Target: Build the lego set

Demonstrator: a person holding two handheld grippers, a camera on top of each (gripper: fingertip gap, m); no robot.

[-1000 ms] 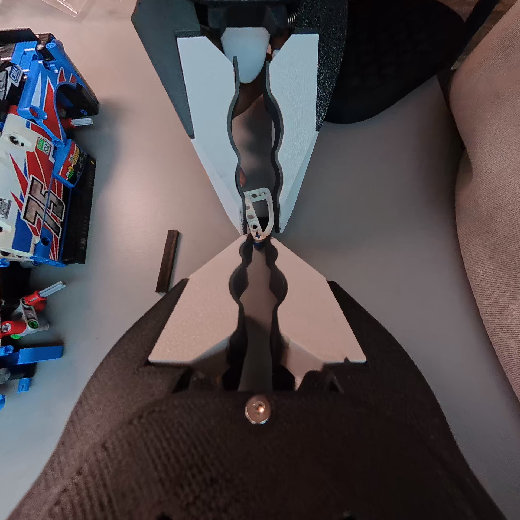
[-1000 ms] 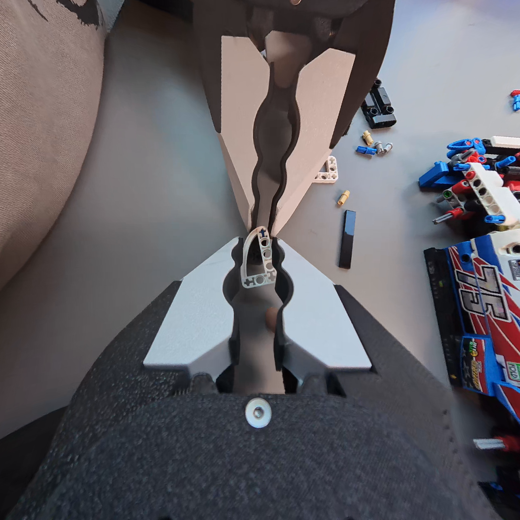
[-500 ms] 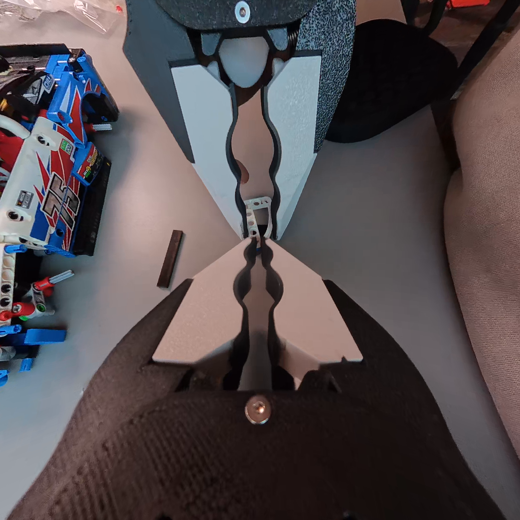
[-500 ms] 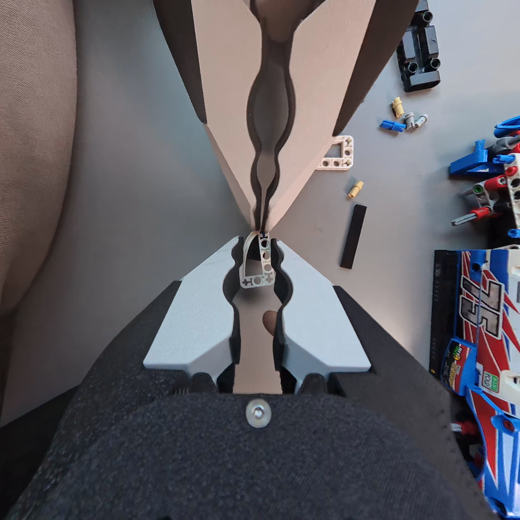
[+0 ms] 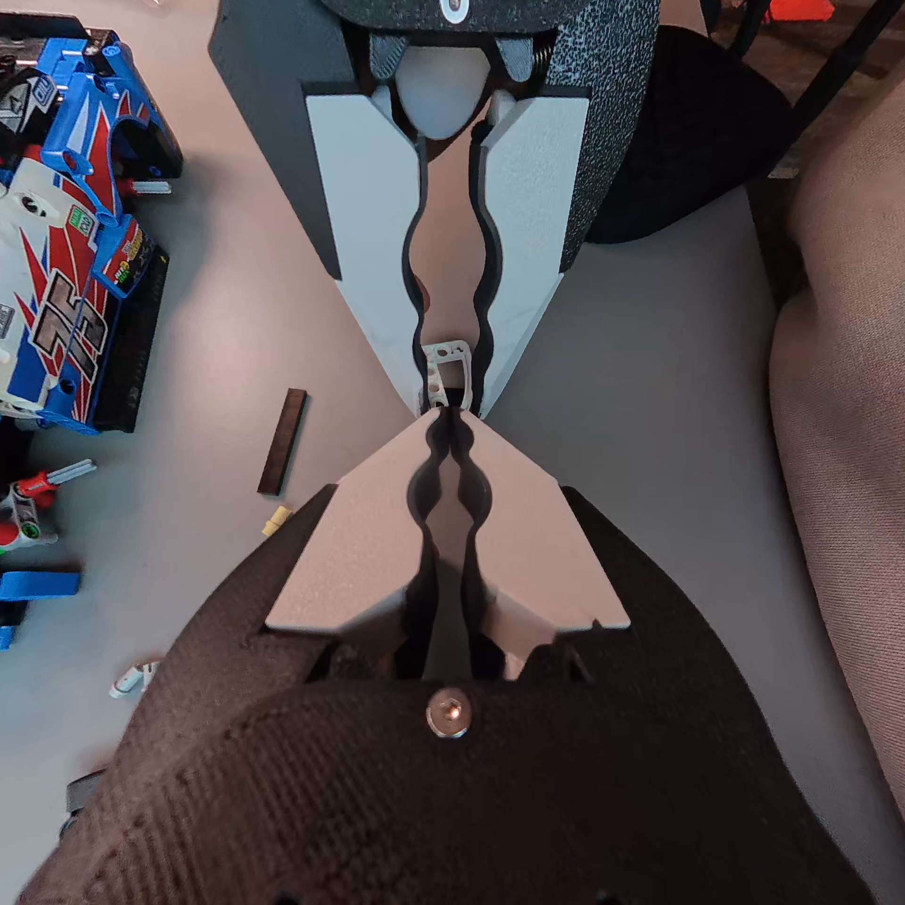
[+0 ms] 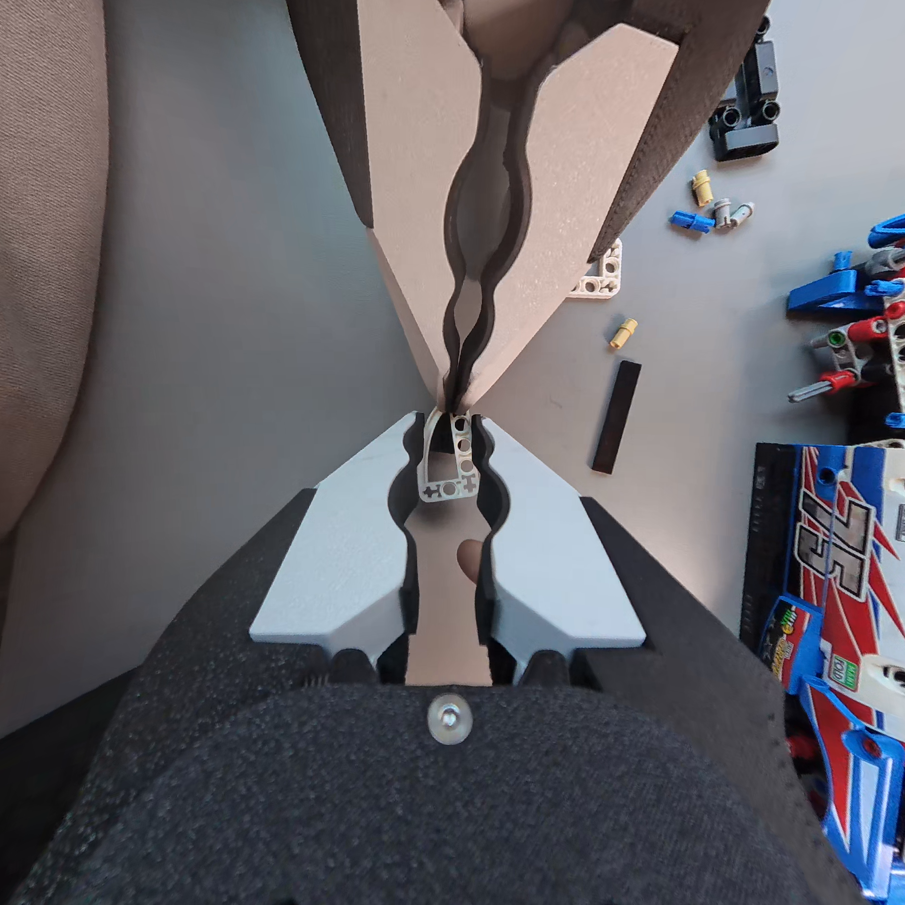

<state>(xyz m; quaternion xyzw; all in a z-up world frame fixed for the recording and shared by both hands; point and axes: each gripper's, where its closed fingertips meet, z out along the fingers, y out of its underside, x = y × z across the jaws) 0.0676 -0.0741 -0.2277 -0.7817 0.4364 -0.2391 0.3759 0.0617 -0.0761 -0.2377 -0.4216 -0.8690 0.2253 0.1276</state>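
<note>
Both grippers meet tip to tip above the tabletop (image 6: 245, 294). My right gripper (image 6: 448, 421) clamps the white curved lego panel (image 6: 449, 460); my left gripper (image 5: 446, 416) is pinched together against the panel's tip. Off to one side, the blue-and-red lego car (image 5: 63, 274) sits near a black strip (image 5: 283, 443).

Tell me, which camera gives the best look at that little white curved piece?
The right wrist view: the white curved piece faces the camera, its holes and arch plain. In the left wrist view it is farther off, foreshortened and partly hidden between the fingers.

White angled piece (image 6: 601, 274) half behind left gripper (image 6: 455, 399); race car (image 6: 842, 587) edge-cropped
</note>
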